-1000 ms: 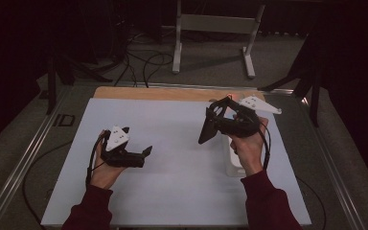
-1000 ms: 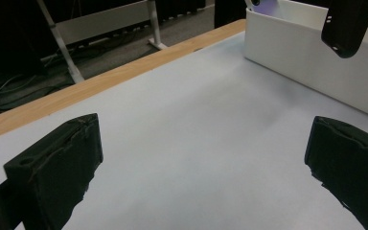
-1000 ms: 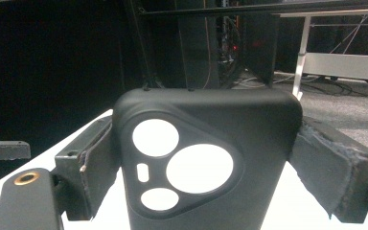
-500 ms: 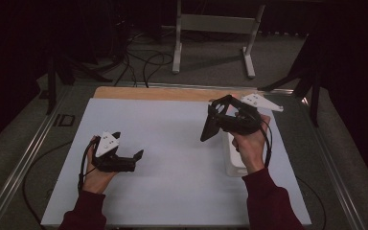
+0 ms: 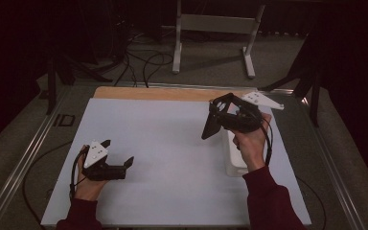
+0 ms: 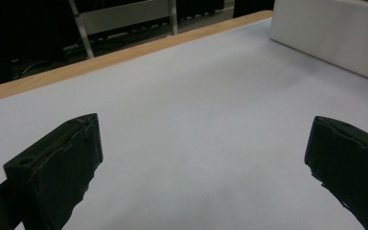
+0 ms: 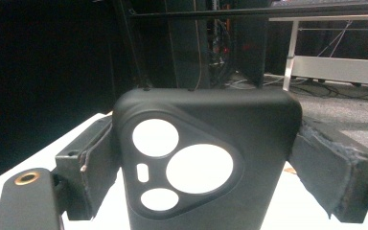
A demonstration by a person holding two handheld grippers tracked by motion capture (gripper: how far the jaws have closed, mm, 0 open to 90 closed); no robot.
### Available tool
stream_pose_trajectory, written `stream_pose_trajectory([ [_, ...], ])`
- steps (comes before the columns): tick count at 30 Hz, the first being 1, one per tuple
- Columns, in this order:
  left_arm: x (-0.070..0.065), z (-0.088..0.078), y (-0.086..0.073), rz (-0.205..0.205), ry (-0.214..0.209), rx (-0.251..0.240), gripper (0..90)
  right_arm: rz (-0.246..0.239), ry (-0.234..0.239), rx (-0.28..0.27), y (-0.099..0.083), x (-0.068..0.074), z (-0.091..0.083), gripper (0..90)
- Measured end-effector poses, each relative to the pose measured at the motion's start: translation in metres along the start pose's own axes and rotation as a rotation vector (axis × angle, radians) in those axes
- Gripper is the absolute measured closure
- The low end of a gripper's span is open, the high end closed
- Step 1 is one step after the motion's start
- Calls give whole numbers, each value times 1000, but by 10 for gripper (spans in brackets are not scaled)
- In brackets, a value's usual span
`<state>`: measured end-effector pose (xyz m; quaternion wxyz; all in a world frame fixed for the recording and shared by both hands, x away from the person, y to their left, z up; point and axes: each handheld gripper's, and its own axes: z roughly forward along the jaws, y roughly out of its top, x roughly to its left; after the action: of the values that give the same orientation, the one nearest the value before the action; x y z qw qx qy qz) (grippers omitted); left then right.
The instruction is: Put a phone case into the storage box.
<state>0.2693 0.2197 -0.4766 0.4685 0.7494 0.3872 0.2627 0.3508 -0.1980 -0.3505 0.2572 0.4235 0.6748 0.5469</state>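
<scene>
Here the left gripper rests low on the white table sheet, jaws spread wide with nothing between them, as the left gripper view confirms. Farther off and to its right, the right gripper is raised above the sheet, its jaws clamped on the side edges of a black phone case, whose camera cut-outs face the lens. Just beside and below that hand lies a white box. A probable risk: the case is pinched only by its thin, flexible edges, so a tilt or squeeze could make it flex and slip out. The case's lower end is cut off, and the box's contents cannot be made out.
</scene>
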Motion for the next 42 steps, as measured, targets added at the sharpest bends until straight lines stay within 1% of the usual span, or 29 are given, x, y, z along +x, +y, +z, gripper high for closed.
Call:
stream_pose_trajectory([
  [2, 0, 0, 0, 0, 0, 0, 0, -1, -1, -2, 0, 0, 0, 142],
  [3, 1, -2, -3, 2, 8, 0, 0, -1, -1, -2, 0, 0, 0, 142],
  [9, 4, -8, -11, -19, 20, -10, 0, -3, -12, -5, 3, -3, 2, 142],
  [11, 4, -9, -13, -20, 23, -9, 0, -3, -16, -6, 4, -4, 3, 143],
  [18, 6, -12, -14, -31, 39, -20, 0, 5, -35, -10, 6, -7, 7, 143],
  [30, 6, -14, -17, -39, 46, -18, 0, 27, -71, -16, 12, -16, 16, 143],
  [36, 7, -15, -17, -42, 48, -18, 0, 21, -80, -19, 15, -17, 20, 143],
  [37, 6, -14, -18, -41, 48, -9, 0, 20, -82, -12, 17, -19, 22, 143],
  [41, 5, -14, -18, -38, 47, -11, 0, 19, -89, -9, 18, -21, 24, 144],
  [42, 5, -14, -18, -42, 49, -13, 0, 23, -96, -11, 20, -22, 25, 144],
])
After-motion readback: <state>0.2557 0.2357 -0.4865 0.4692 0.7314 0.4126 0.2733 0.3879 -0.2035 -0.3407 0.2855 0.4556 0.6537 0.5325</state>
